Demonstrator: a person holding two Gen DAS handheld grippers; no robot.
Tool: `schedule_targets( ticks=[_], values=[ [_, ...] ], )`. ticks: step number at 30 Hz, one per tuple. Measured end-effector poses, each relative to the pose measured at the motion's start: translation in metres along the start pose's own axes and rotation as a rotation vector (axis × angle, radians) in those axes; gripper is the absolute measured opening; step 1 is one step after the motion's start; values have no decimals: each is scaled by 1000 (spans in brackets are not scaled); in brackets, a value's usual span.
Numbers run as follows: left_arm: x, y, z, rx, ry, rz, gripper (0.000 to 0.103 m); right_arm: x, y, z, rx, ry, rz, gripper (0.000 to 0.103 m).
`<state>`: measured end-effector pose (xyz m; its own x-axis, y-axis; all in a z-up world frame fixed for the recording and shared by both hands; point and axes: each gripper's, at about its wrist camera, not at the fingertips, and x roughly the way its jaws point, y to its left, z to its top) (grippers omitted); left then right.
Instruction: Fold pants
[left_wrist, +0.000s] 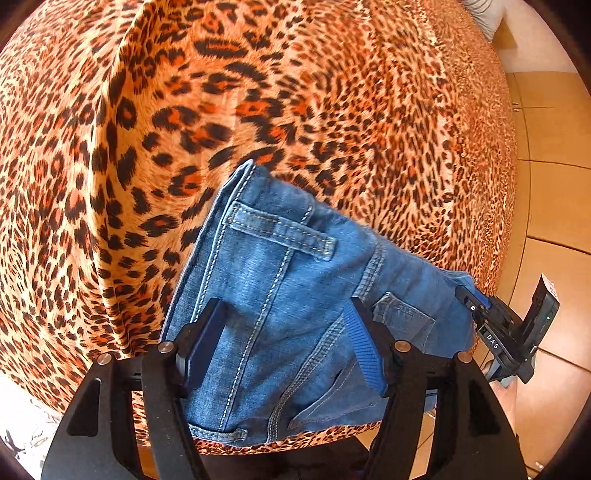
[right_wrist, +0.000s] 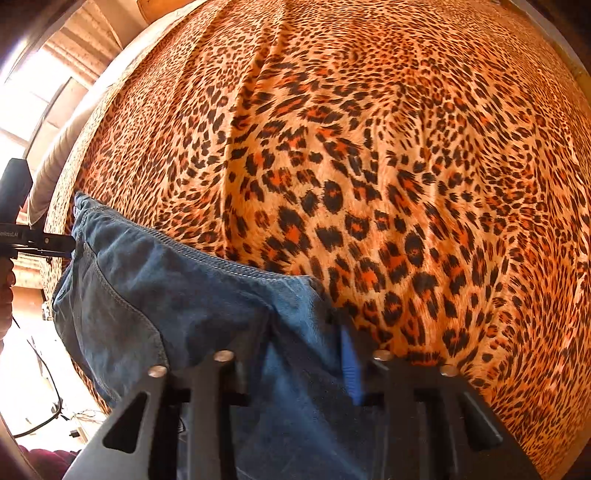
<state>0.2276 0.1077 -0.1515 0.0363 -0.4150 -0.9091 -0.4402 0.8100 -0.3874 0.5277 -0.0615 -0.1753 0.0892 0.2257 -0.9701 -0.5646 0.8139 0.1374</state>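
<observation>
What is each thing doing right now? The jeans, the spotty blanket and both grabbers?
jeans: bunched, held up over the bed by both grippers, not yet folded flat.
leopard-print blanket: spread over the bed, a few long creases.
left gripper: denim between its fingers, near the belt loop; seems closed on it.
right gripper: denim between its fingers at the other end; seems closed on it.

Wide leopard-print bedspread (left_wrist: 332, 92) ahead of both grippers, bare beyond the jeans (left_wrist: 288, 295) apart from soft ridges and creases. Between the left gripper (left_wrist: 284, 343) fingers, bunched denim filling the gap. Same between the right gripper (right_wrist: 288, 369) fingers. To the right in the left view, bed edge, then tiled floor (left_wrist: 554, 184) beyond.
</observation>
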Motion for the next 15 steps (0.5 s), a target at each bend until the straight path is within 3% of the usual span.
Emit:
schedule_targets(
  ticks=[2, 5, 7, 9, 10, 12, 15],
  values=[
    [6, -14, 9, 29, -51, 100, 66, -10, -7, 4, 44, -51, -46, 5],
    [19, -15, 18, 37, -36, 196, 66, 12, -39, 8, 199, 19, -73, 2],
    [17, -10, 17, 20, -39, 172, 66, 5, -42, 5, 255, -23, -4, 7],
    [11, -7, 15, 28, -41, 141, 66, -4, -46, 3, 312, -53, 130, 8],
    [9, -4, 14, 32, -33, 120, 66, -9, -48, 3, 320, -68, 146, 8],
    [9, 2, 13, 20, -5, 92, 66, -7, -46, 4, 300, -49, 150, 21],
    [9, 15, 6, -19, 9, 74, 66, 7, -38, 10, 294, -18, 138, 22]
  ],
)
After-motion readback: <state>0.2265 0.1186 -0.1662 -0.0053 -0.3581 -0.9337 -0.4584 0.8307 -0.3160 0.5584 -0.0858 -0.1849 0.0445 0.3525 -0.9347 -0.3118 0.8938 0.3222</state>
